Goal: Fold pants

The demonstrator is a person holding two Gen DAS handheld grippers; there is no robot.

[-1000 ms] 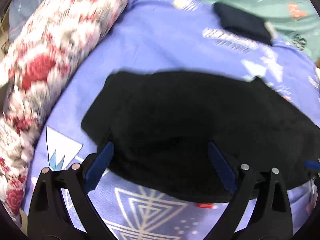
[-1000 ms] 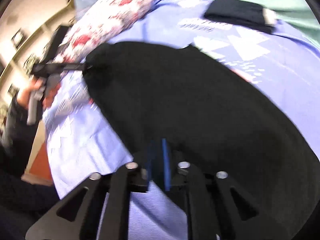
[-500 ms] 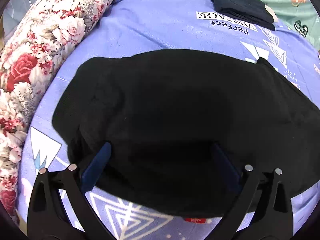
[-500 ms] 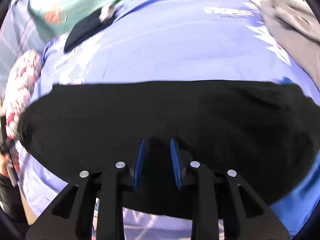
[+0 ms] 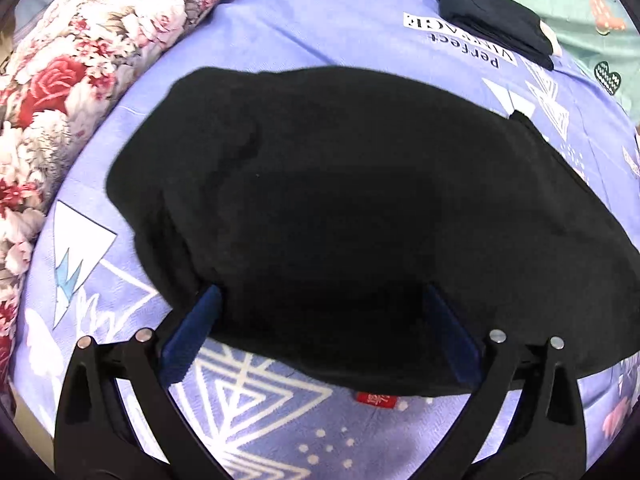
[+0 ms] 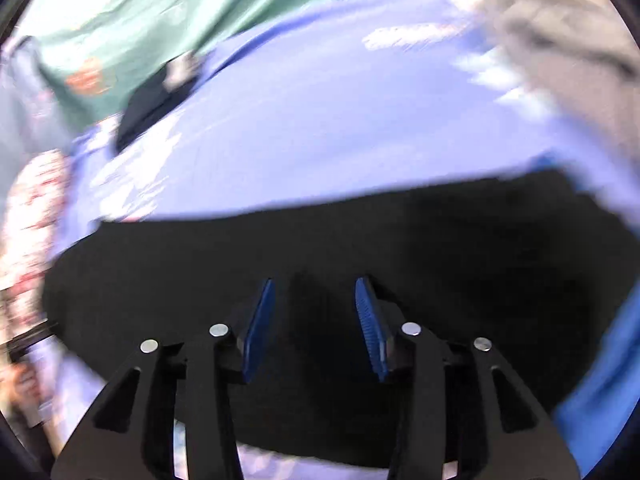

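Black pants [image 5: 360,200] lie spread flat on a purple patterned bedsheet [image 5: 320,32]. A small red tag [image 5: 376,399] pokes out under their near edge. My left gripper [image 5: 324,304] stands wide open at that near edge, and the cloth lies between its blue pads [image 5: 200,324] without being pinched. In the blurred right wrist view the pants [image 6: 480,248] run across the lower half. My right gripper [image 6: 314,300] hovers over them with its jaws opening. Only the flat cloth shows behind the gap between its pads.
A long floral bolster [image 5: 80,80] borders the sheet on the left. A folded dark garment [image 5: 492,28] rests at the far edge beside a green sheet [image 5: 580,0]. A grey garment [image 6: 560,32] lies at the far right in the right wrist view.
The right gripper swung from the pants' left end to their long side and rolled, and its shut jaws parted. The left gripper sank a little toward the pants' near edge.
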